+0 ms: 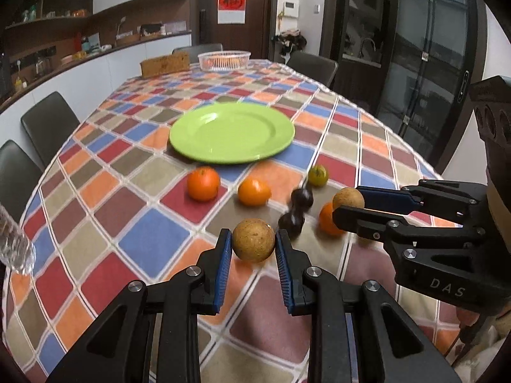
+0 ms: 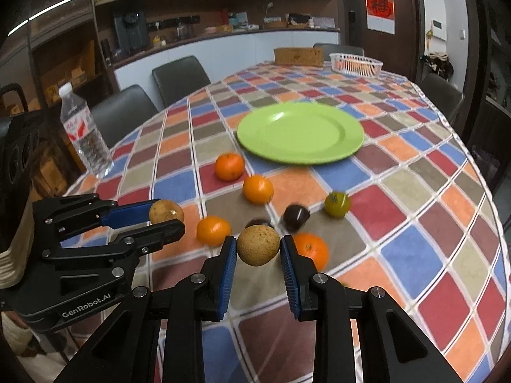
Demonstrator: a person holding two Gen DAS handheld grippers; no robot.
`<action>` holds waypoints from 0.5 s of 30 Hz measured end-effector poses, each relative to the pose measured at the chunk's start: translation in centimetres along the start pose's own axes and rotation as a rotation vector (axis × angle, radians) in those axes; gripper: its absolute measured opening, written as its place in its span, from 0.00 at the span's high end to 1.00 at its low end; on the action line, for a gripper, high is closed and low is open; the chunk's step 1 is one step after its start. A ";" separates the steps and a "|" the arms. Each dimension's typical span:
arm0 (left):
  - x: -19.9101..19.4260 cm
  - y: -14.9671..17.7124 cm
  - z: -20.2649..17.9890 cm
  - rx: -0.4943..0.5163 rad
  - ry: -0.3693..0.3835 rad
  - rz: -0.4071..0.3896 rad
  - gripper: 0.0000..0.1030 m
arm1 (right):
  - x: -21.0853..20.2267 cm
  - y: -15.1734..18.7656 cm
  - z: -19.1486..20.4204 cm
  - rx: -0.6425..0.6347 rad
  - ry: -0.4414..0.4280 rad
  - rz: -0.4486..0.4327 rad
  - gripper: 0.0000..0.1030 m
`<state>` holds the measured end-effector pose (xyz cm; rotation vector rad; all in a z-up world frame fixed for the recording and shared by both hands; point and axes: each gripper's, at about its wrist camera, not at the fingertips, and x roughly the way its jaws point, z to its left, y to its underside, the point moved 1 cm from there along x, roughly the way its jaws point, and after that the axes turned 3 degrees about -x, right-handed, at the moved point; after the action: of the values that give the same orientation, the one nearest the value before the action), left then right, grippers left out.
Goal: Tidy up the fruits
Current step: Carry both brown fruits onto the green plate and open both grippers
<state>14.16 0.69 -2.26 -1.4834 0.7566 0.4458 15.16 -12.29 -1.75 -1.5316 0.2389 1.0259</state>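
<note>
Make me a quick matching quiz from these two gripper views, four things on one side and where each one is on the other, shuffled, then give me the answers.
Things:
1. plate
2. bottle
3. basket
4. brown fruit

Places:
A. at the table's far end
B. between the left gripper's blue pads
C. mid-table, beyond the loose fruit, nothing on it
D. upright at the table's left edge

Pairs: 1-C, 2-D, 3-A, 4-B
</note>
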 end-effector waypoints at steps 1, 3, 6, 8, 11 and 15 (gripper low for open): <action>0.0 -0.4 0.0 0.000 0.000 -0.006 0.73 | -0.1 -0.3 -0.1 -0.001 0.000 -0.007 0.71; 0.2 -1.3 0.0 0.002 -0.002 -0.019 0.73 | -0.2 -1.2 -0.5 -0.002 0.002 -0.026 0.71; 0.6 -2.6 0.1 0.004 -0.002 -0.036 0.73 | -0.1 -2.4 -1.2 0.000 0.002 -0.044 0.71; 1.1 -3.7 0.2 0.007 0.001 -0.043 0.73 | 0.2 -3.4 -1.7 0.000 0.005 -0.052 0.71; 2.0 -5.2 0.6 0.014 0.005 -0.046 0.73 | 1.0 -4.7 -2.5 -0.002 0.009 -0.053 0.71; 3.4 -7.3 1.2 0.017 0.008 -0.044 0.73 | 2.2 -6.4 -3.7 0.002 0.019 -0.047 0.71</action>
<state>21.78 0.74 0.54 -1.4837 0.7308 0.4000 22.40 -12.98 0.80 -1.5388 0.2162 0.9739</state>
